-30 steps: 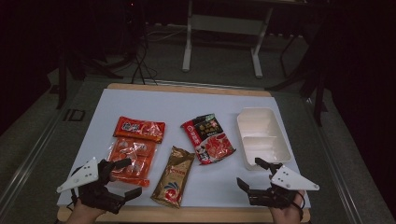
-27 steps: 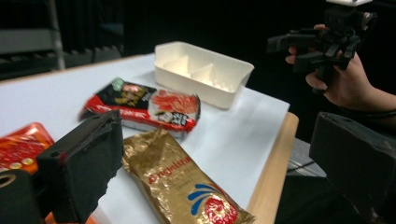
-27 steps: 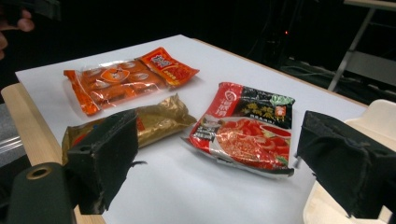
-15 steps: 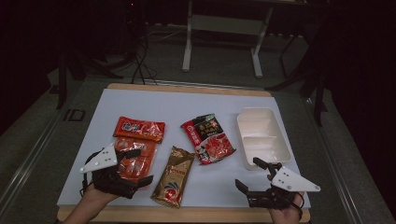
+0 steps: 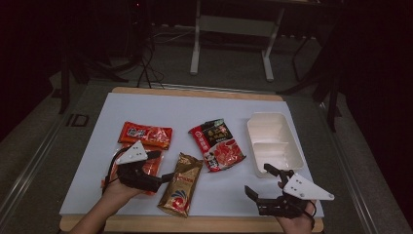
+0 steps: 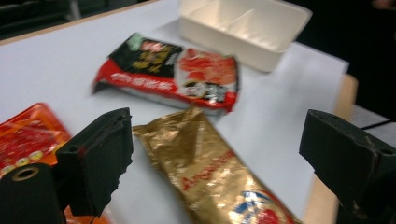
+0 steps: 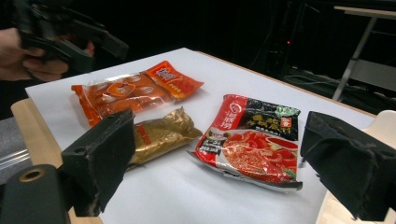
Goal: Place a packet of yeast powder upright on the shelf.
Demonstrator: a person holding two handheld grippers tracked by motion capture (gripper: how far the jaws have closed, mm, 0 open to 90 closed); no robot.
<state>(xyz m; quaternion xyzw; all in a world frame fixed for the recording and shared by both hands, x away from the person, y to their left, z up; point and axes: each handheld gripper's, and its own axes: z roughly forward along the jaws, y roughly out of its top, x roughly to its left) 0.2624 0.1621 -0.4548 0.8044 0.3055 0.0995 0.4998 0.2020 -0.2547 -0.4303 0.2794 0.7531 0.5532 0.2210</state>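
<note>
We find the left gripper (image 5: 158, 166) with jaws spread wide, holding nothing, poised over the orange packet (image 5: 127, 168) with the crinkled gold foil pouch (image 6: 210, 163) just beyond its tips. Its own view, blurred, shows the pouch between the jaws, cut off below. The right gripper (image 5: 262, 183) is likewise spread, near the white two-compartment tray (image 5: 292, 151).

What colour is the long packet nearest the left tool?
Shiny gold packet, clearest in the left gripper view.
</note>
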